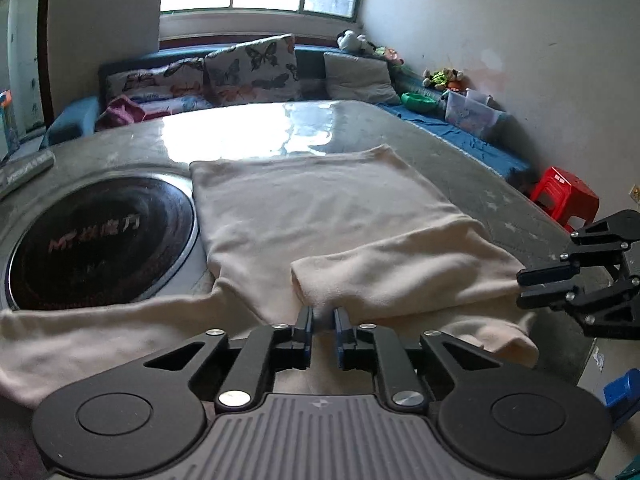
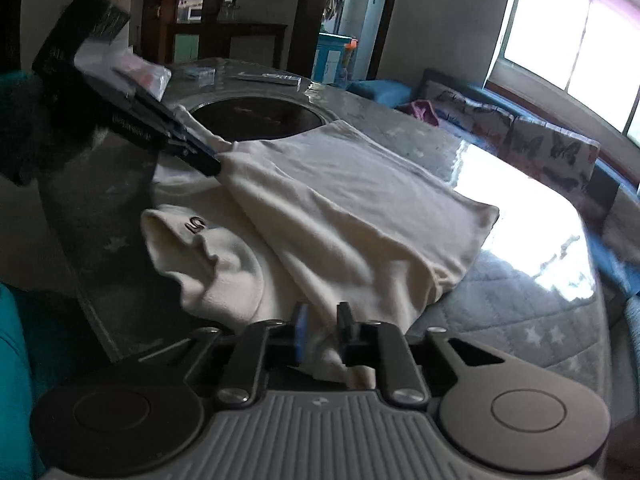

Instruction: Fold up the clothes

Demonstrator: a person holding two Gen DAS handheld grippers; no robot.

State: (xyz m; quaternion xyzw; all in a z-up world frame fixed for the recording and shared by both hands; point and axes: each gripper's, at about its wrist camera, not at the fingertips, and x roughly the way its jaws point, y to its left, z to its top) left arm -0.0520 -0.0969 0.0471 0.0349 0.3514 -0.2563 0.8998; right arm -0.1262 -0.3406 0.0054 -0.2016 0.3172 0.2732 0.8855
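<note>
A cream long-sleeved garment (image 1: 320,216) lies spread on the glass-topped table (image 1: 460,160). My left gripper (image 1: 322,316) is shut on a fold of the garment at its near edge, where a sleeve lies folded across the body. My right gripper (image 2: 322,320) is shut on the cloth at the garment's right edge (image 2: 360,240). The right gripper also shows in the left wrist view (image 1: 528,284) at the far right, pinching the cloth. The left gripper shows in the right wrist view (image 2: 212,164), holding a pulled-up fold.
A round black induction hob (image 1: 100,248) is set into the table left of the garment. A sofa with butterfly cushions (image 1: 248,68) runs behind the table. A red stool (image 1: 564,196) stands at the right. Boxes and packets (image 2: 140,72) lie at the table's far end.
</note>
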